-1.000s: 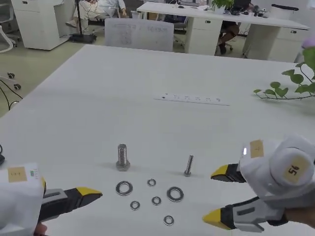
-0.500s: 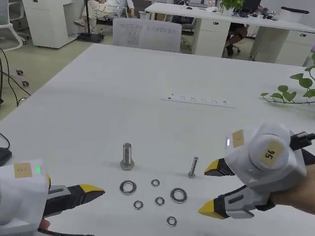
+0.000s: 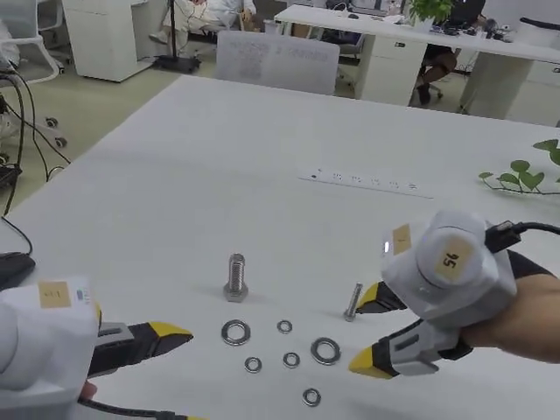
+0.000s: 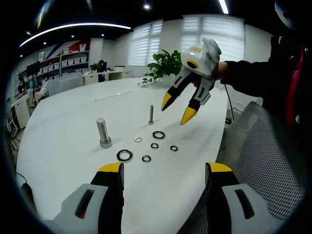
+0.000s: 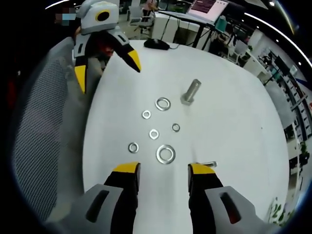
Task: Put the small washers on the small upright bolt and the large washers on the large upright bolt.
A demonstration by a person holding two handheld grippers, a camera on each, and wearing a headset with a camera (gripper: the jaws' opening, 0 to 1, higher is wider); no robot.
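Head view: right gripper (image 3: 363,332), jaws wide, just right of the washers (image 3: 291,360), small bolt (image 3: 353,302) by its upper jaw. Left gripper view: left gripper (image 4: 165,168) spread wide, large bolt (image 4: 102,133) ahead-left. Right gripper view: a large washer (image 5: 165,154) lies just ahead between the jaws

Open-plan office: rows of white desks (image 3: 394,19) with drawer cabinets (image 3: 103,39), a monitor (image 5: 207,6), mesh chair (image 4: 265,146), window blinds (image 4: 207,30), potted plant (image 4: 165,62), ceiling strip lights (image 4: 73,27).
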